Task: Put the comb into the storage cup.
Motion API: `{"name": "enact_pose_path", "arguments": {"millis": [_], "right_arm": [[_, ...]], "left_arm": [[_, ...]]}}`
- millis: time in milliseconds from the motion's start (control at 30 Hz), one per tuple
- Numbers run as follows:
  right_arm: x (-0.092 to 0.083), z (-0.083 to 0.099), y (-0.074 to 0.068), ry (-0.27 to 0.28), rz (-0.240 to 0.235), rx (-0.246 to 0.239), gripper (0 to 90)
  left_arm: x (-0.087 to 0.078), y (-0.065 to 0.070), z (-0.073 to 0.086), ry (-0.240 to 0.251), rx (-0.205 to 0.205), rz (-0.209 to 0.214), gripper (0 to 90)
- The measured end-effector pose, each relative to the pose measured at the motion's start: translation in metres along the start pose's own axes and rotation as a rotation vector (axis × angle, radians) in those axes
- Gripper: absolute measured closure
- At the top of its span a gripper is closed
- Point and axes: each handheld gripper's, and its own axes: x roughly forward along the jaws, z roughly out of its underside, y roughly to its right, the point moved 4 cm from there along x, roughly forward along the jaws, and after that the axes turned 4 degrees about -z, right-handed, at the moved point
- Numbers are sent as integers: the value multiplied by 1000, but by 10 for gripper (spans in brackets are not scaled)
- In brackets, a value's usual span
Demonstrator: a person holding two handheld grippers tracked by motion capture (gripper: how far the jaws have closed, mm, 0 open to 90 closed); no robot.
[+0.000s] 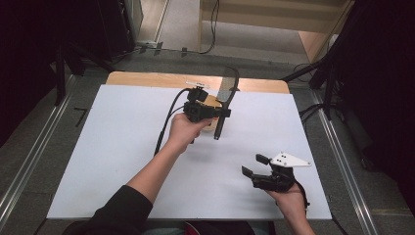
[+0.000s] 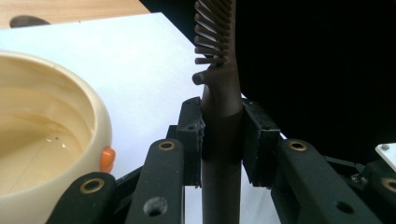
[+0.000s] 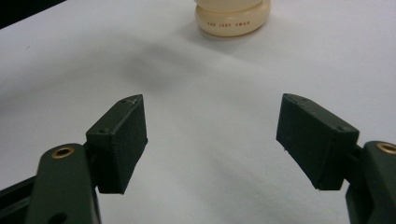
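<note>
Comb (image 2: 219,93) clamped in left gripper (image 1: 222,113), white table (image 1: 122,147), dark room

We see a white rectangular sheet (image 1: 122,147) covering a light wooden table (image 1: 147,78), black cables (image 1: 213,29) on the far floor.

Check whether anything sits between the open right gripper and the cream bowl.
Nothing visible does. In the right gripper view, bare white table runs from the open right gripper up to the cream bowl. The left gripper holds the dark comb beside the bowl, not in that path.
</note>
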Motion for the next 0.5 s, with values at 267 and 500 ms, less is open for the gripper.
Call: {"name": "enact_pose_path", "arguments": {"millis": [267,500], "right_arm": [[0,0,1,0,3,7,226],[-1,3,1,-16,3,18,226]], "left_arm": [[-8,-6,-9,21,-5,-11,725],[-11,-11,-16,24,-9,-25,725]]}}
